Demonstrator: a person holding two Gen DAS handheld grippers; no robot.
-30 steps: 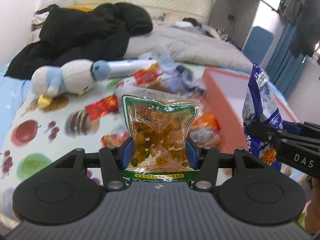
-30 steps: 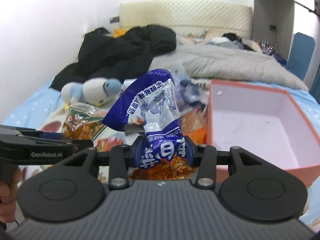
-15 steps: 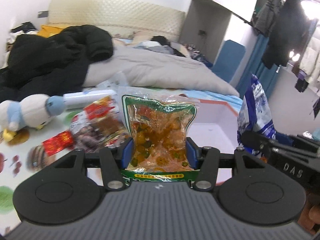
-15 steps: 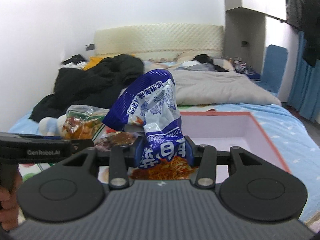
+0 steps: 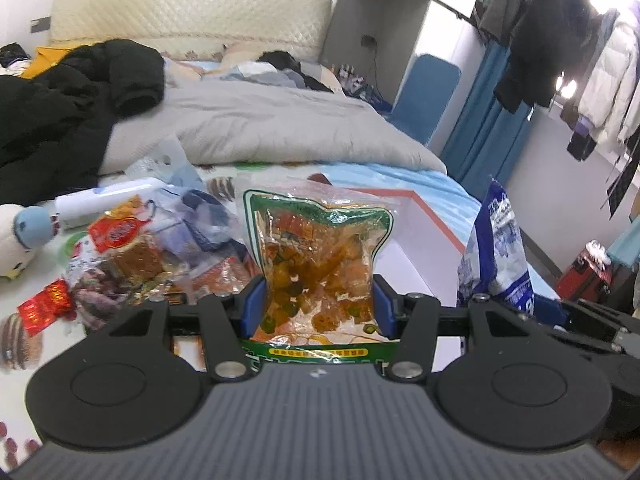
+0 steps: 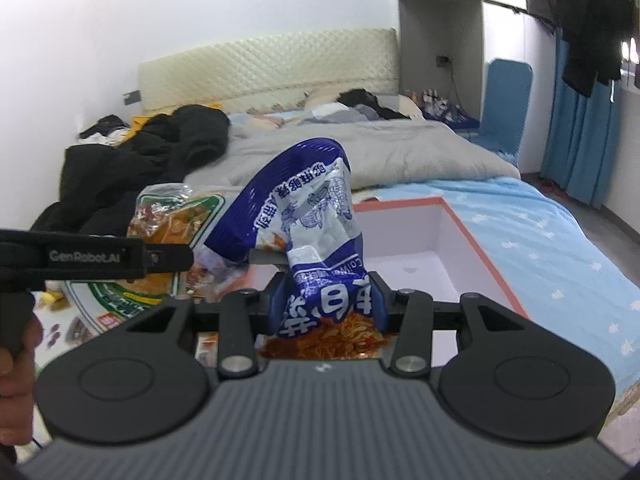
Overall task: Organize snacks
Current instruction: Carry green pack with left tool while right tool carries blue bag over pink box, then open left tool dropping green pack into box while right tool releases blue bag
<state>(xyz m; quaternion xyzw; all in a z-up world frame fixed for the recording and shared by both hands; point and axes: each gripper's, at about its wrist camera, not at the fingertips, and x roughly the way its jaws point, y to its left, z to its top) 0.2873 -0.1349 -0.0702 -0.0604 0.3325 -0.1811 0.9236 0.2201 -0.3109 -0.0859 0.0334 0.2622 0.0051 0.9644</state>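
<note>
My left gripper (image 5: 318, 306) is shut on a clear green-edged snack bag (image 5: 318, 256) of orange pieces, held upright above the bed. My right gripper (image 6: 326, 306) is shut on a blue and white noodle snack bag (image 6: 308, 220), also held up. Both bags hang in front of an open orange box with a white inside (image 6: 424, 236), which also shows in the left wrist view (image 5: 416, 236). The blue bag shows at the right of the left wrist view (image 5: 498, 252). The green-edged bag shows at the left of the right wrist view (image 6: 168, 216). A pile of loose snack packets (image 5: 132, 256) lies left of the box.
A white and blue plush toy (image 5: 16, 236) and a white tube (image 5: 100, 200) lie at the left. A black jacket (image 5: 72, 100) and a grey duvet (image 5: 260, 124) cover the far bed. A blue chair (image 6: 506, 104) and hanging clothes (image 5: 560, 40) stand at the right.
Both grippers have swung to the right with their bags, so the box now sits straight ahead. The plush toy and packet pile have slid to the left edge.
</note>
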